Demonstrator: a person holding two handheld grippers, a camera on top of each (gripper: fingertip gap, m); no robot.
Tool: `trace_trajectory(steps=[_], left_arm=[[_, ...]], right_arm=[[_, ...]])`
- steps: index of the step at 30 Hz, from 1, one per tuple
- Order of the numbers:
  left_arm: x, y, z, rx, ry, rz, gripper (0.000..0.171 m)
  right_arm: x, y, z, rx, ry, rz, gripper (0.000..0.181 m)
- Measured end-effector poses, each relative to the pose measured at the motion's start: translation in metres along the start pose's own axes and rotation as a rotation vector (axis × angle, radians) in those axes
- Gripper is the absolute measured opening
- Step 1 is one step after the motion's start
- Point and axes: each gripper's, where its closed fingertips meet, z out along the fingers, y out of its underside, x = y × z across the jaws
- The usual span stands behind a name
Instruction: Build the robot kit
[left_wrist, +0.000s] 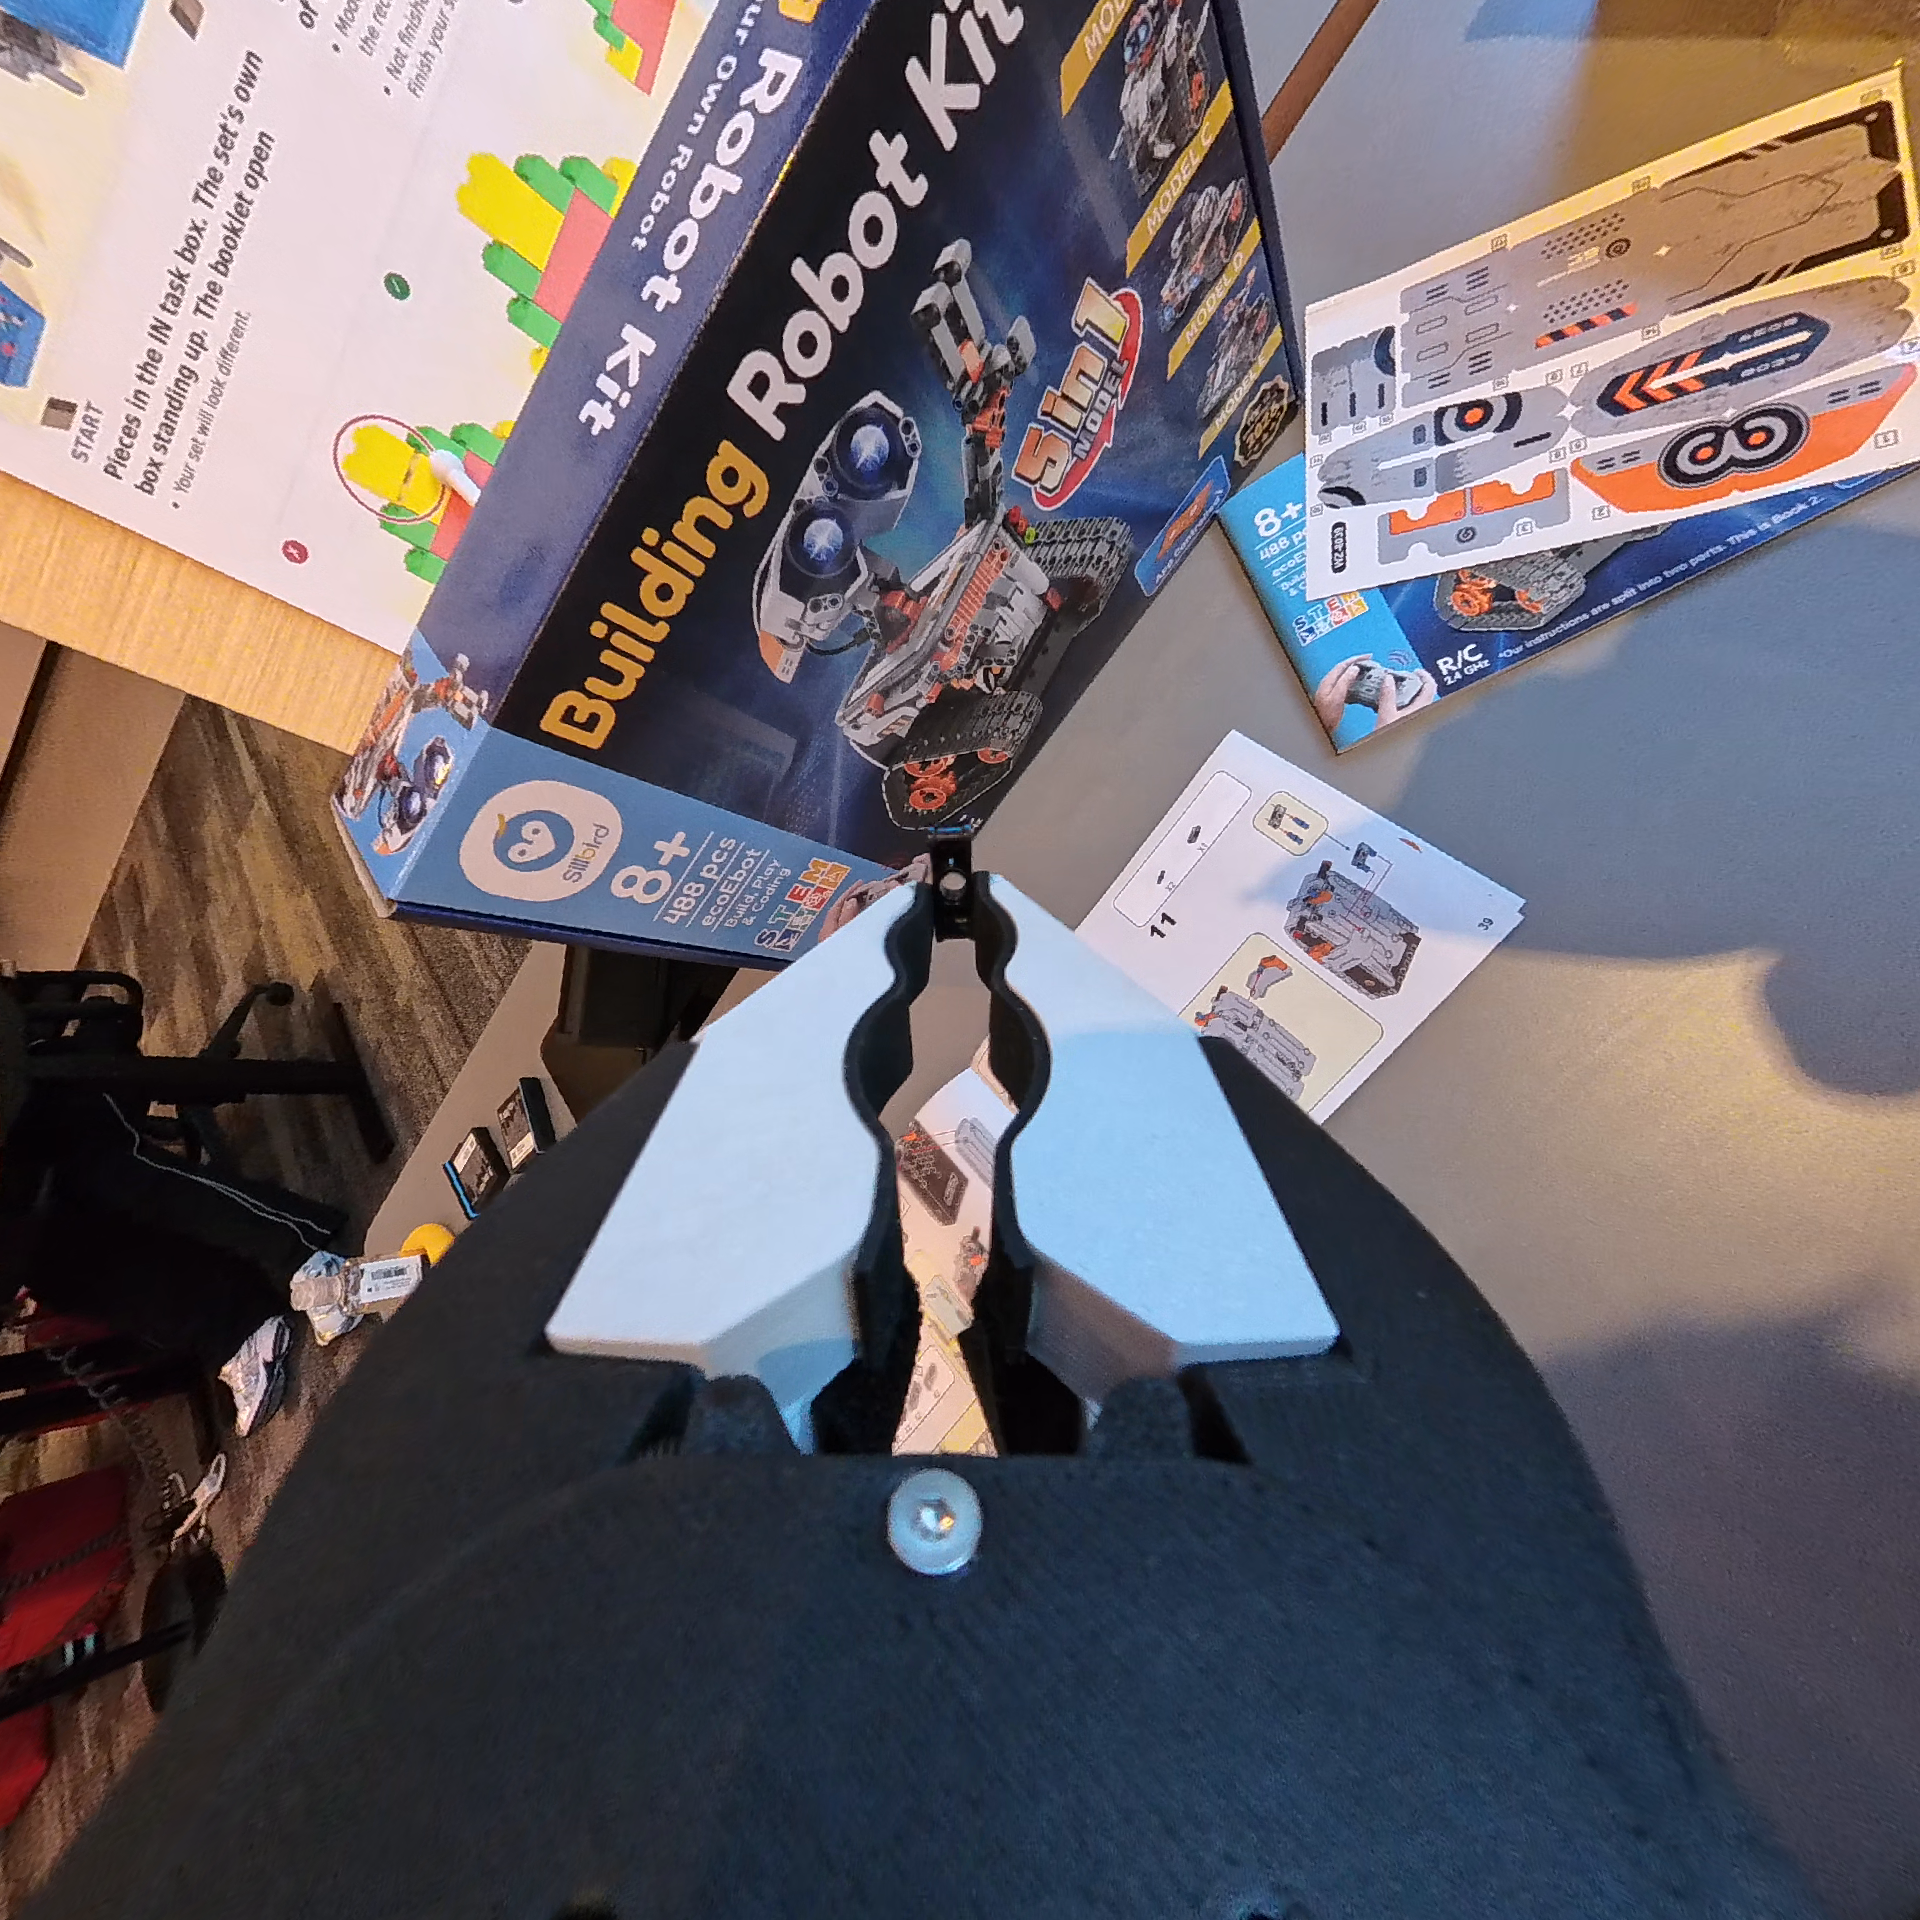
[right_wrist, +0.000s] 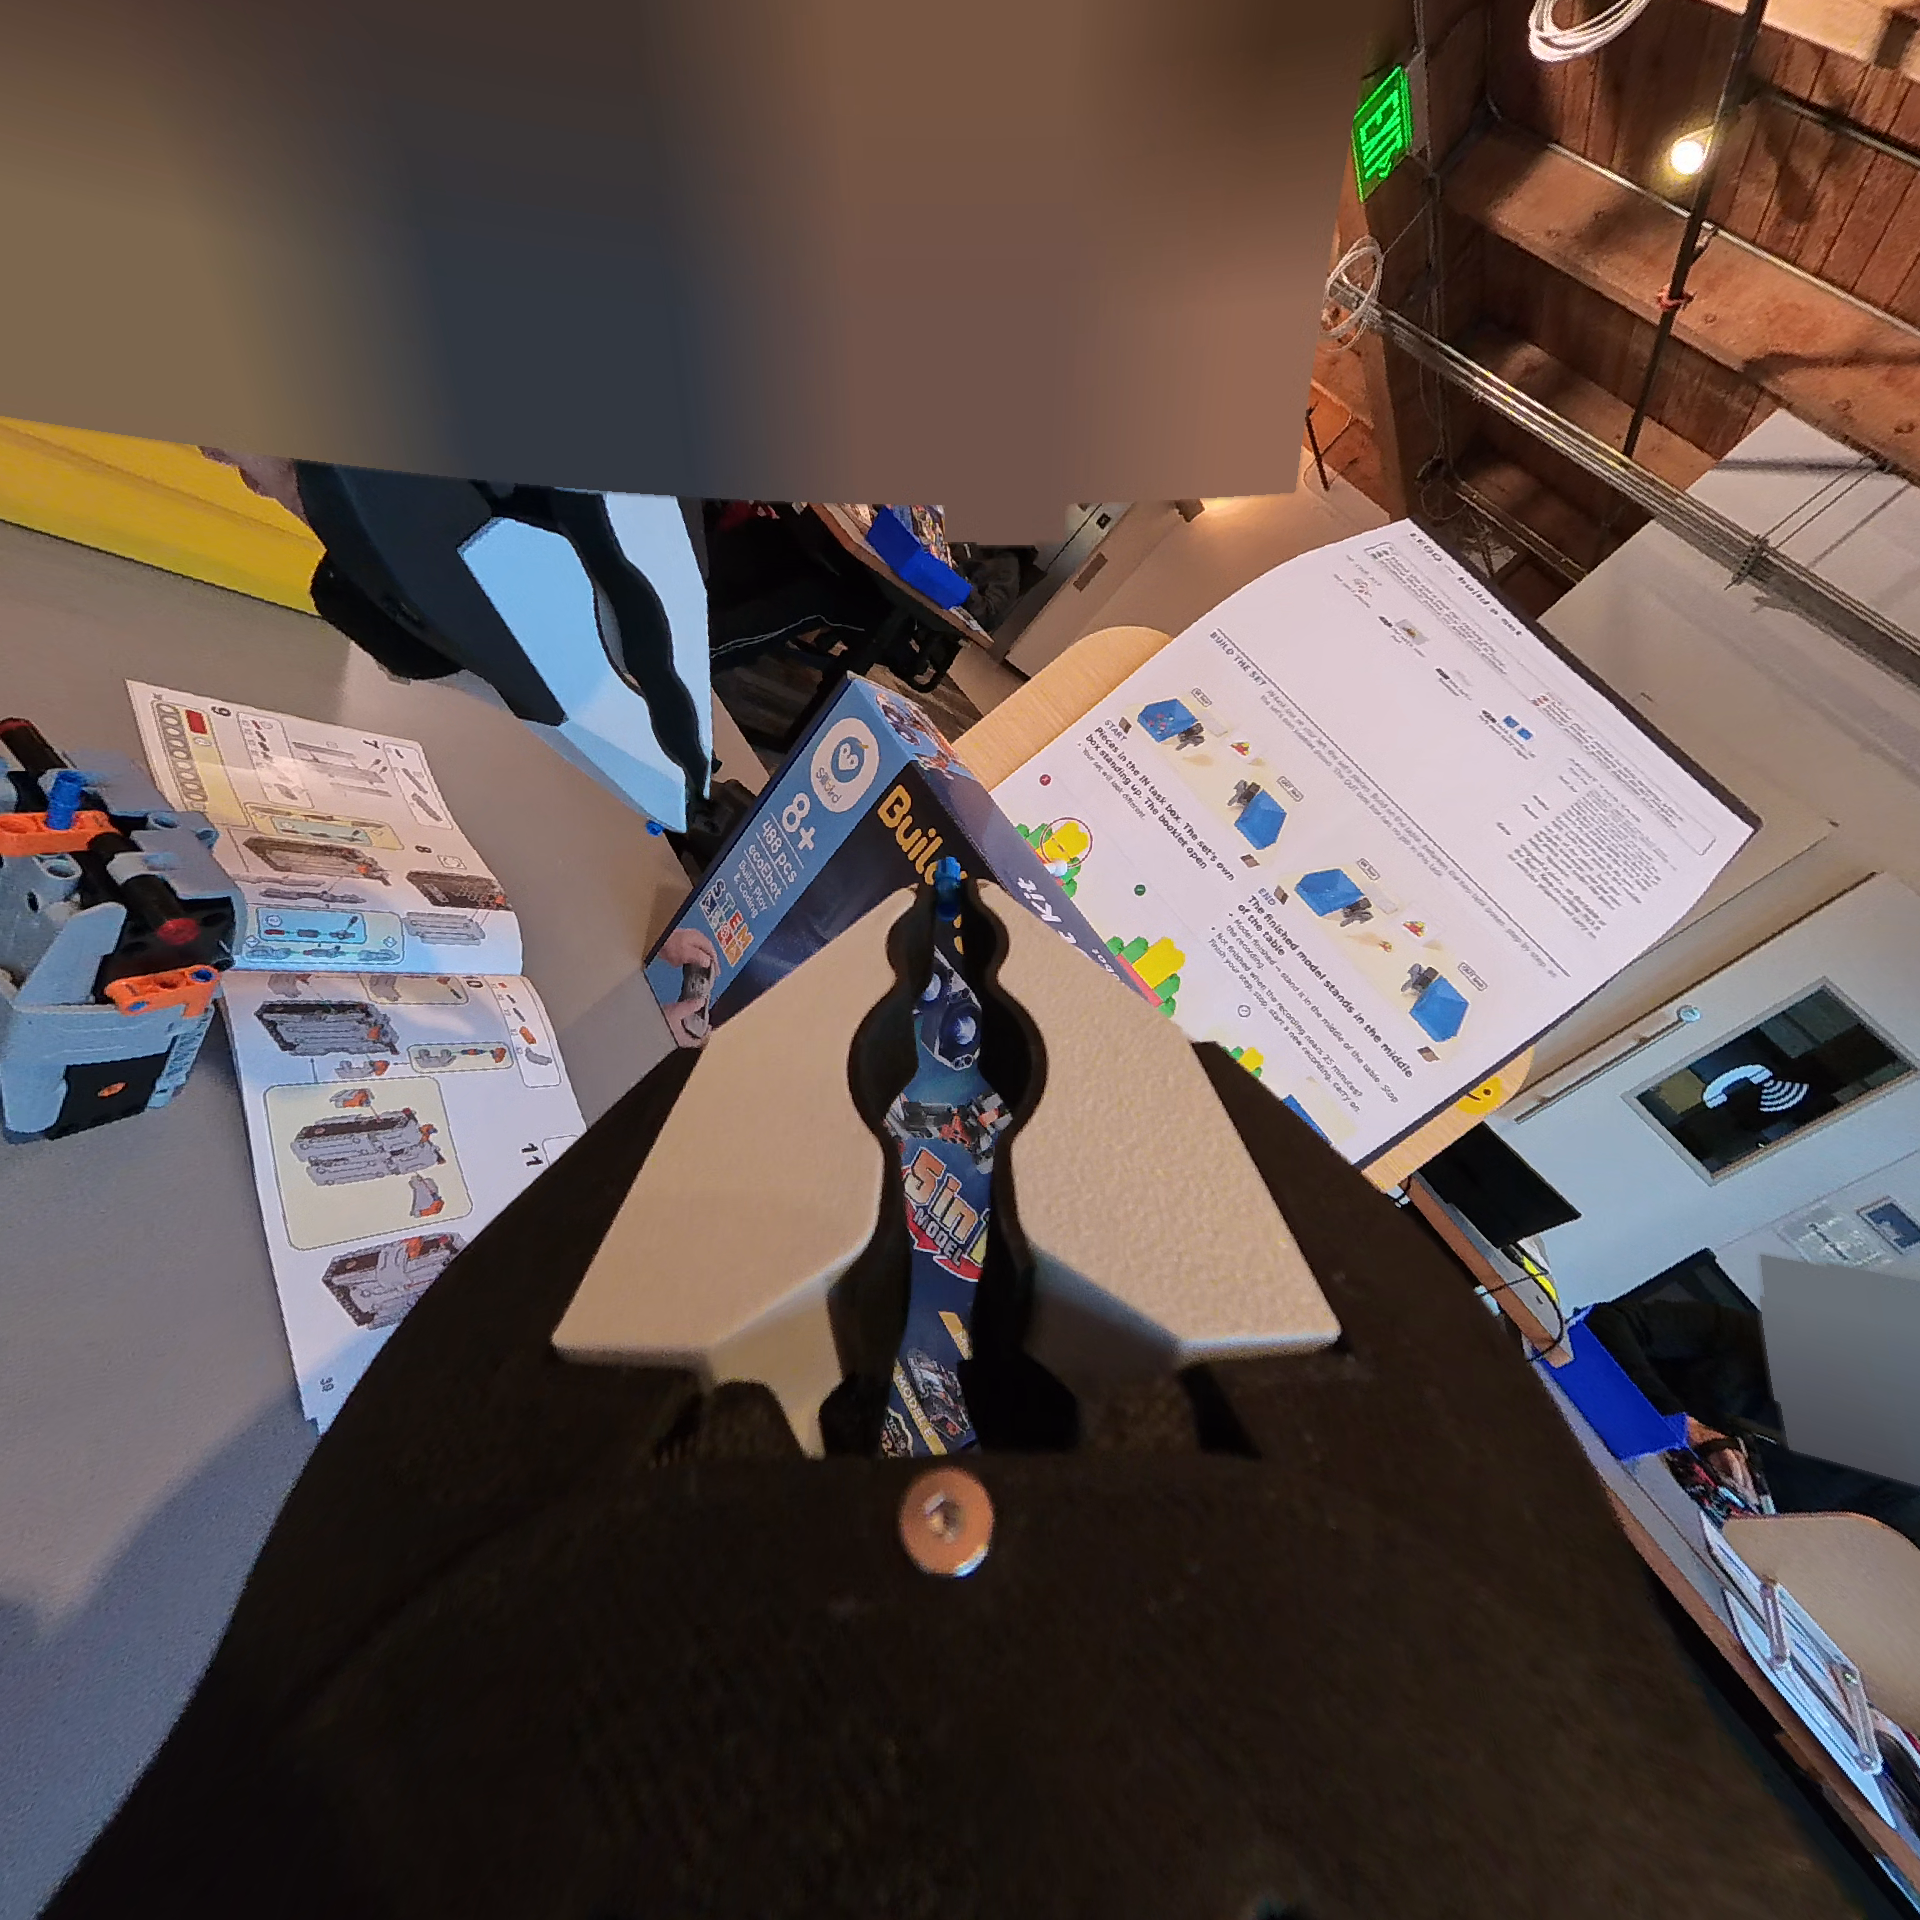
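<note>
Left gripper (left_wrist: 951, 896) pinches a small black connector (left_wrist: 951, 888); right gripper (right_wrist: 948, 891) pinches a blue pin (right_wrist: 947, 871); both are best held square, above the kit box (left_wrist: 831, 436)

This looks like an office or shared workroom in a converted loft. Overhead run bare timber beams (right_wrist: 1704, 260) with metal conduit (right_wrist: 1558, 416), a lit green exit sign (right_wrist: 1382, 130) and a spot lamp (right_wrist: 1688, 156). Below lie striped carpet (left_wrist: 239, 883), an office chair base (left_wrist: 208, 1070) and pale wooden desks (left_wrist: 177, 613). A framed wall sign (right_wrist: 1766, 1081) hangs beside blue storage bins (right_wrist: 1610, 1392).
</note>
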Motion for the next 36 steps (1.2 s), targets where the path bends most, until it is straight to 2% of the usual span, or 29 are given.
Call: trace_trajectory(steps=[36], left_arm=[[0.0012,0.0,-0.001,0.002,0.022,-0.022,0.005]], right_arm=[[-0.002,0.0034,0.0022,-0.014,-0.009,-0.006,0.003]])
